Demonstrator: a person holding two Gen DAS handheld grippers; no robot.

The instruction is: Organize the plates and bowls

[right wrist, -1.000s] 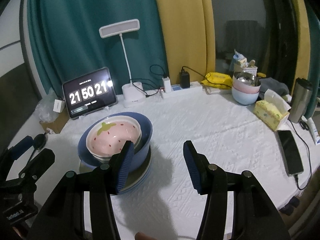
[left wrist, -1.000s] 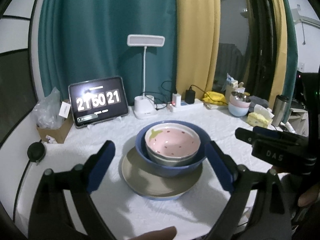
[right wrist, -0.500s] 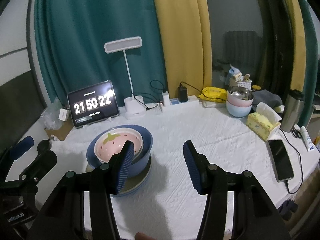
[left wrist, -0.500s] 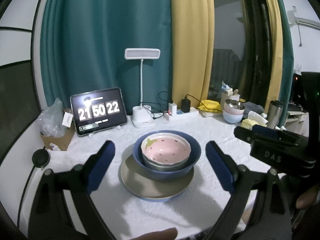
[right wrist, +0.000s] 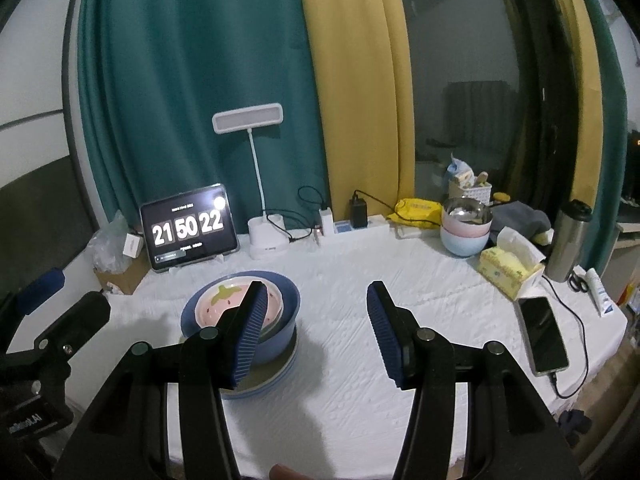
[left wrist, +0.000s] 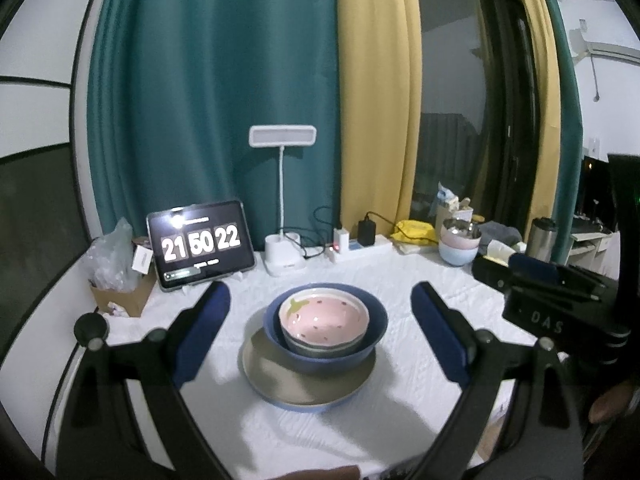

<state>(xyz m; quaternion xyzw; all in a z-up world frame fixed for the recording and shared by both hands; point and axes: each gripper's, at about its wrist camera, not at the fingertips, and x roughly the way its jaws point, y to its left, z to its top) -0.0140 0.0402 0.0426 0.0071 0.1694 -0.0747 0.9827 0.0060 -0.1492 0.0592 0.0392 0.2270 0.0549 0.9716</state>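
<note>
The strawberry bowl (left wrist: 323,314), pink with dark seeds and a green leaf, sits nested in a grey-green bowl (left wrist: 320,346), which rests inside a wide blue bowl (left wrist: 376,320); the whole stack stands on a beige plate (left wrist: 280,384) near the middle of the white tablecloth (right wrist: 400,280). The stacking looks finished, so the step in hand is judged to be the pull-back at the close of the job. The left gripper (left wrist: 320,334) hangs spread wide above the near edge of the table, the stack framed between its blue pads (left wrist: 204,332) without contact. The right gripper (right wrist: 316,330) is likewise released and holds nothing, aimed at bare cloth just right of the stack; its left pad only overlaps the bowls in the picture. If any move remains, it calls for keeping both tools clear of the rims while drawing away, since a nudge could tip the nested bowls. Against the frame a second ago, both cameras sit higher and farther back, the stack appears smaller and lower, more curtain shows, and the tablet clock (left wrist: 200,242) reads 21 50 22 instead of 21 50 21.
</note>
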